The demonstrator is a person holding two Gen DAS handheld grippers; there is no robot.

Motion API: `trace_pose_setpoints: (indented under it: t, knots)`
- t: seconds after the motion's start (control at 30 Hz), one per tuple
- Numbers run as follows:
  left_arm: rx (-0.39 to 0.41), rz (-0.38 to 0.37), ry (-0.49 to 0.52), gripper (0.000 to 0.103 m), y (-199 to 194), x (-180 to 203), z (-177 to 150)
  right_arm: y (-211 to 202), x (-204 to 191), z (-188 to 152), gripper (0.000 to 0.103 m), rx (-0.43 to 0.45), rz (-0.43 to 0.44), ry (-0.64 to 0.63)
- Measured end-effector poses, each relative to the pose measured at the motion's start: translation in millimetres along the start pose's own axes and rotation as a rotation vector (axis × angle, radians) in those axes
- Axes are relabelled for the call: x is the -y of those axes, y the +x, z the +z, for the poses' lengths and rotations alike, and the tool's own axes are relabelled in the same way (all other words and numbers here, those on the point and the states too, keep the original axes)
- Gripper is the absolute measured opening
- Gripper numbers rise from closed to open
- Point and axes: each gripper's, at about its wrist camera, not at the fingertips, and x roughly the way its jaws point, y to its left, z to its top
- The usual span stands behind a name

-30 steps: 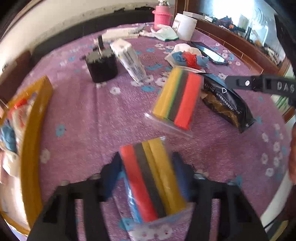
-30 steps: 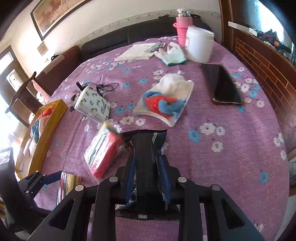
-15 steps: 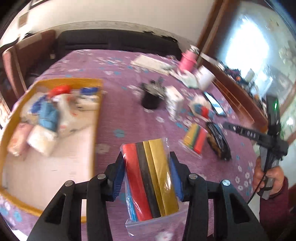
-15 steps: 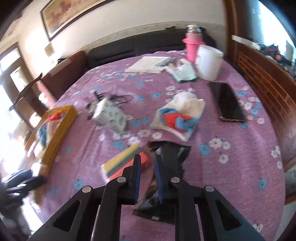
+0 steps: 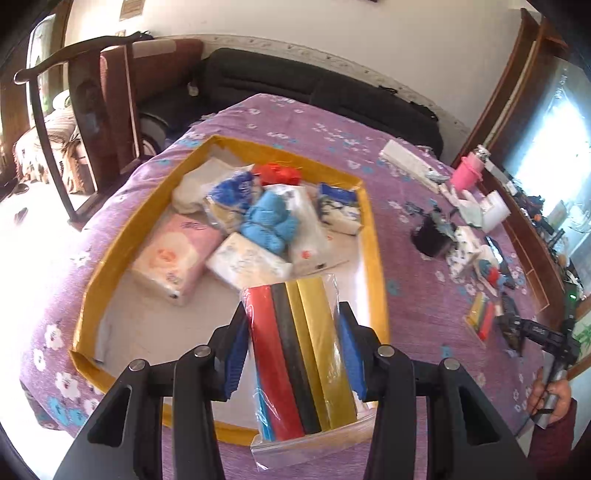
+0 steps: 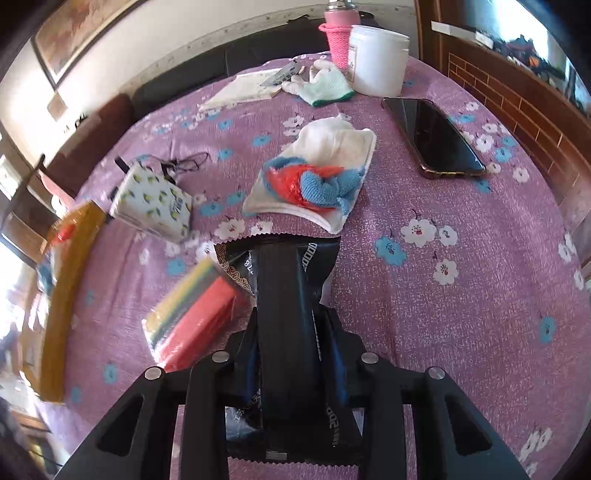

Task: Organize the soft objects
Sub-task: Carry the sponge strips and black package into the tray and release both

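Observation:
My left gripper (image 5: 293, 347) is shut on a clear bag of red, black and yellow sponge strips (image 5: 301, 350) and holds it above the near right part of the yellow tray (image 5: 373, 236). The tray holds tissue packs, a blue cloth (image 5: 267, 221) and other soft items. My right gripper (image 6: 288, 354) is shut on a black snack bag (image 6: 284, 291) over the purple tablecloth. A second sponge pack (image 6: 192, 314) lies just left of it. The right gripper also shows far right in the left wrist view (image 5: 532, 328).
A white cloth with blue and red rags (image 6: 317, 177), a lemon-print tissue pack (image 6: 153, 201), a phone (image 6: 432, 136), a white jar (image 6: 378, 59), a pink bottle (image 6: 338, 31), gloves (image 6: 325, 86) and a booklet (image 6: 240, 90) lie on the table. A chair (image 5: 92, 110) stands left.
My left gripper has swung left with the sponge bag, from over the tablecloth to above the tray. My right gripper has closed on the black snack bag after being apart half a second ago.

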Motion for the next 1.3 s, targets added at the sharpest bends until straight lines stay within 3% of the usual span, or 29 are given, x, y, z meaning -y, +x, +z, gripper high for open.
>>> trace_pose_setpoints:
  t: [0.17, 0.27, 0.33, 0.4, 0.5, 0.63, 0.73, 0.8, 0.93, 1.07, 1.3]
  knots:
    - [-0.045, 0.054, -0.008, 0.045, 20.5, -13.5, 14.2, -37.9, 0.0, -1.0, 0.033, 0.083, -0.004, 0.034]
    - [-0.082, 0.087, 0.003, 0.045, 37.7, -13.1, 21.0, -55.2, -21.6, 3.7, 0.033, 0.106, 0.046, 0.003]
    - [-0.101, 0.115, -0.009, 0.05, 48.9, -15.9, 23.5, -59.3, -45.3, 6.1, 0.033, 0.102, 0.087, -0.037]
    - [-0.118, 0.134, -0.022, 0.074, 56.9, -19.9, 24.3, -59.6, -69.7, 6.1, 0.033, 0.088, 0.129, -0.077]
    - [-0.129, 0.114, -0.064, 0.075, 58.2, -31.6, 20.0, -49.1, -123.8, 4.5, 0.034, 0.038, 0.218, -0.158]
    - [-0.032, 0.047, -0.138, 0.076, 22.8, -48.0, 11.8, -29.3, -203.8, -6.2, 0.034, -0.032, 0.304, -0.292]
    - [0.079, 0.027, -0.189, 0.08, -15.2, -62.4, 1.6, -11.7, -261.6, -16.5, 0.034, -0.081, 0.341, -0.4]
    - [0.113, 0.025, -0.207, 0.081, -27.9, -70.5, -4.2, 1.4, -297.6, -22.8, 0.034, -0.114, 0.359, -0.468]
    - [0.14, 0.024, -0.253, 0.081, -40.5, -94.0, -16.1, 35.2, -348.0, -37.2, 0.035, -0.199, 0.351, -0.571]
    - [0.152, -0.038, -0.256, 0.081, -42.0, -105.2, -24.2, 77.0, -378.5, -45.9, 0.035, -0.274, 0.254, -0.649]
    - [0.182, -0.072, -0.21, 0.081, -47.7, -101.0, -23.1, 91.2, -385.5, -25.7, 0.035, -0.184, 0.131, -0.667]
